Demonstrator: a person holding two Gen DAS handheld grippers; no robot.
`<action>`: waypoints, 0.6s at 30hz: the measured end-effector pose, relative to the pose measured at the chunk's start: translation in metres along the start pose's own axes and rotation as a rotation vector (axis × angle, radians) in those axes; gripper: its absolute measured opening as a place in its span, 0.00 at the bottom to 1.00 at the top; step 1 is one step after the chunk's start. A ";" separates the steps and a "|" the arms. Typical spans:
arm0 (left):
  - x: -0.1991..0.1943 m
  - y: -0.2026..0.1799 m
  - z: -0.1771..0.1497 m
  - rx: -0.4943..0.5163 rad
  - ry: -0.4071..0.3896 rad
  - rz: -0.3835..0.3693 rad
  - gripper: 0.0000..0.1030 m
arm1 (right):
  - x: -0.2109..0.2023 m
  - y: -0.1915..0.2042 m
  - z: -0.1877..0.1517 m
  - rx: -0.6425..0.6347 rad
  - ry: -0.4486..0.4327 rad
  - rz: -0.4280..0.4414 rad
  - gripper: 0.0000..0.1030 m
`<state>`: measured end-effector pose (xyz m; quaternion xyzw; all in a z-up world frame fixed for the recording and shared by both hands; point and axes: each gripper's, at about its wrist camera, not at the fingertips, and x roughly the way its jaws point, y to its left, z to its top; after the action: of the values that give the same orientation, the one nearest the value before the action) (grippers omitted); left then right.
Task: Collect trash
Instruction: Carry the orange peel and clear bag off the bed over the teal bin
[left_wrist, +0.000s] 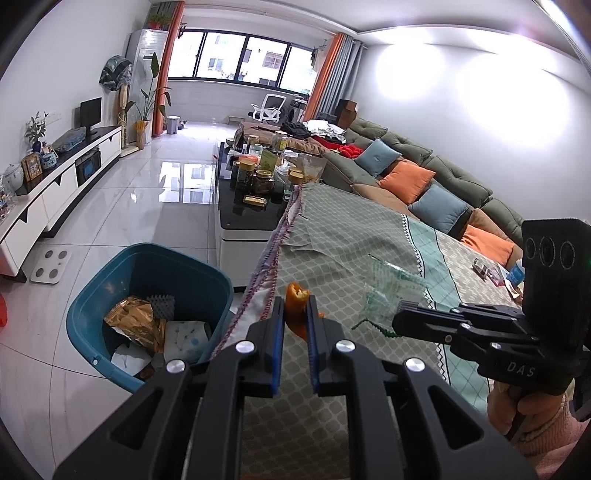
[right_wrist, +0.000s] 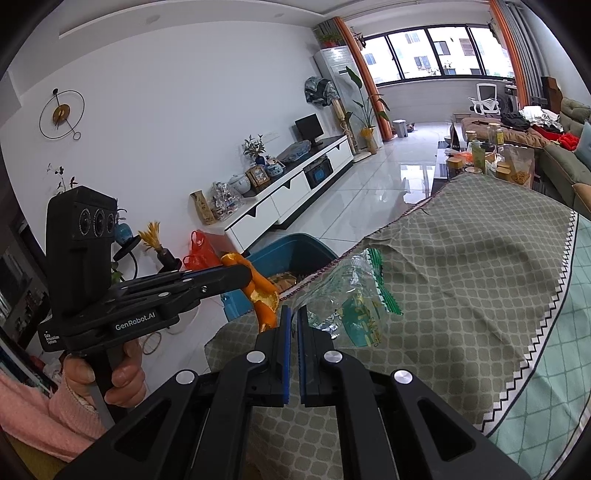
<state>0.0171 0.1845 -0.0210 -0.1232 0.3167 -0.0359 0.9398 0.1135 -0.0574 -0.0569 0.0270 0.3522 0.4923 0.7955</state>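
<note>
Left tongs (left_wrist: 296, 325) were clamped on an orange peel (left_wrist: 296, 308), its long axis upright between the pads. From them the blue trash bin (left_wrist: 110, 291) stood on the floor at about nine o'clock, just off the desk (left_wrist: 332, 236) edge, nearer this hand. Right tongs (right_wrist: 293, 325) pinched a clear plastic wrapper (right_wrist: 351, 295) just above the cloth, farther from the bin.

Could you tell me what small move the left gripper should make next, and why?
Probably swing the left gripper leftward over the blue bin before opening. It is shut on the orange peel, which hangs above the tablecloth edge, with the bin just beside the table.
</note>
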 end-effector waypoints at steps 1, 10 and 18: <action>0.000 0.001 0.000 -0.001 -0.001 0.000 0.12 | 0.000 0.001 0.000 -0.002 0.000 0.001 0.04; -0.003 0.005 0.001 -0.005 -0.011 0.013 0.12 | 0.005 0.008 0.002 -0.016 0.007 0.010 0.04; -0.007 0.010 0.002 -0.014 -0.022 0.027 0.12 | 0.008 0.011 0.003 -0.025 0.010 0.018 0.04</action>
<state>0.0123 0.1951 -0.0178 -0.1260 0.3081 -0.0194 0.9428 0.1091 -0.0439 -0.0546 0.0180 0.3498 0.5038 0.7896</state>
